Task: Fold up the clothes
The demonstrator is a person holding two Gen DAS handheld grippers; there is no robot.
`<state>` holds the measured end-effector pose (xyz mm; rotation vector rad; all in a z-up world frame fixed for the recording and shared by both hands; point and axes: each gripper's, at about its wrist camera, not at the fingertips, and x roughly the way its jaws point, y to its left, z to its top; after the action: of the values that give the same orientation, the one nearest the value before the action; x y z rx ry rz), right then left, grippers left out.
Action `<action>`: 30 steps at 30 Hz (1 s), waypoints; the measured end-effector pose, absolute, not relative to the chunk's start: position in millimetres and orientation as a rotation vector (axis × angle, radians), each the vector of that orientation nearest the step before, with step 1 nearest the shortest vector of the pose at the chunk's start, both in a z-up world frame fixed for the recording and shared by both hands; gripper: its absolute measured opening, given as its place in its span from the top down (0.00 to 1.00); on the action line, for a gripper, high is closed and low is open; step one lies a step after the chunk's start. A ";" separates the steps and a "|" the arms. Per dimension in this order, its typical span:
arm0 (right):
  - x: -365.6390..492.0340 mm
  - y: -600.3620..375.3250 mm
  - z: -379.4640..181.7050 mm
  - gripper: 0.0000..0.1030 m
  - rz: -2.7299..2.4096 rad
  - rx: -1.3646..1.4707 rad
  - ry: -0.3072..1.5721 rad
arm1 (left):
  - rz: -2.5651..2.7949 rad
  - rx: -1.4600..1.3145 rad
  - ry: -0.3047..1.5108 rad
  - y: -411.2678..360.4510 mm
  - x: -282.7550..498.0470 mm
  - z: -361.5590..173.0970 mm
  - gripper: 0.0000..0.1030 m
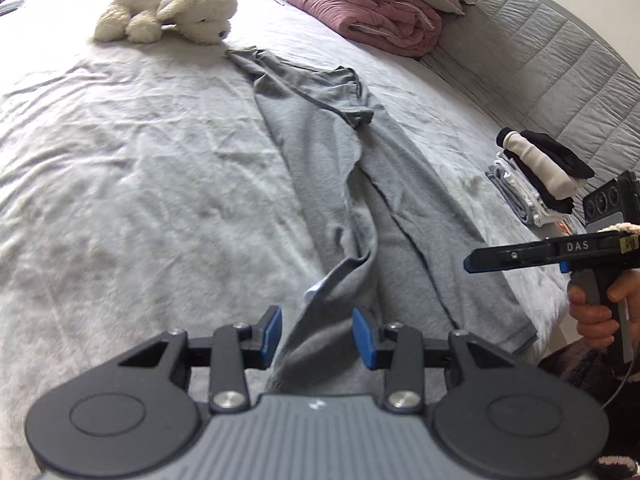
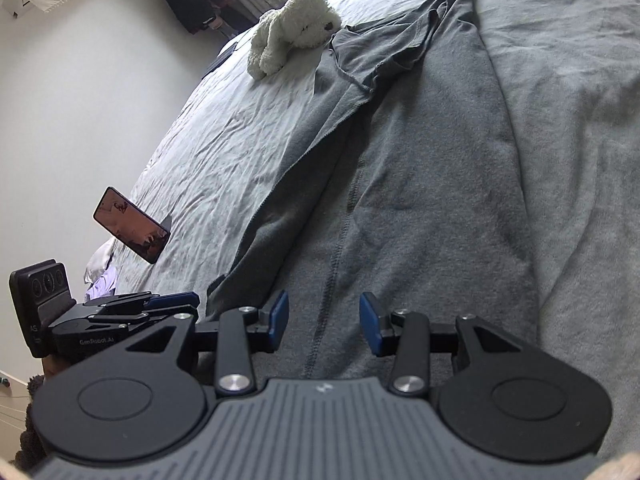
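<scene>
Grey shirt (image 1: 384, 184) laid lengthwise on bed (image 1: 120, 152), both sides folded inward, hem at near edge. Left gripper (image 1: 318, 334) held apart around raised hem fold; right gripper (image 2: 323, 320) apart above hem. Advised: both hem corners clamped level, cloth kept taut.

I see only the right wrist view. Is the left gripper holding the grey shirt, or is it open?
Observer: Open. The left gripper has its jaws apart, and a raised fold of the grey shirt runs between them.
Operator: Are folded clothes anywhere?
Observer: Yes, a stack of folded clothes lies right of the shirt, beyond the right gripper.
Operator: What lies past the collar?
Observer: A rolled pink quilt, right of the plush toy.
</scene>
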<state>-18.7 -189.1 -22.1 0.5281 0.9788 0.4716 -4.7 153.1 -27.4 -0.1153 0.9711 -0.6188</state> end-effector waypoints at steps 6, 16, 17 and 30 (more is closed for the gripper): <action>-24.9 -184.5 -25.7 0.57 0.504 0.527 0.998 | -0.619 -0.082 1.006 156.0 -4.9 -43.3 0.63; -31.1 -150.4 -28.2 0.77 0.636 0.492 1.014 | -0.763 -0.177 0.961 160.0 -21.4 -19.1 0.95; -30.6 -145.8 -30.4 0.78 0.643 0.485 1.025 | -0.783 -0.192 0.946 160.4 -24.1 -14.9 0.95; -45.8 -104.9 -59.5 0.81 0.851 0.536 1.142 | -0.987 -0.364 0.850 141.9 -31.7 9.0 0.96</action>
<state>-45.8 -104.9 -59.5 0.5360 1.1422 0.8506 -31.7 141.9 9.0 -0.3641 0.8496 -0.9866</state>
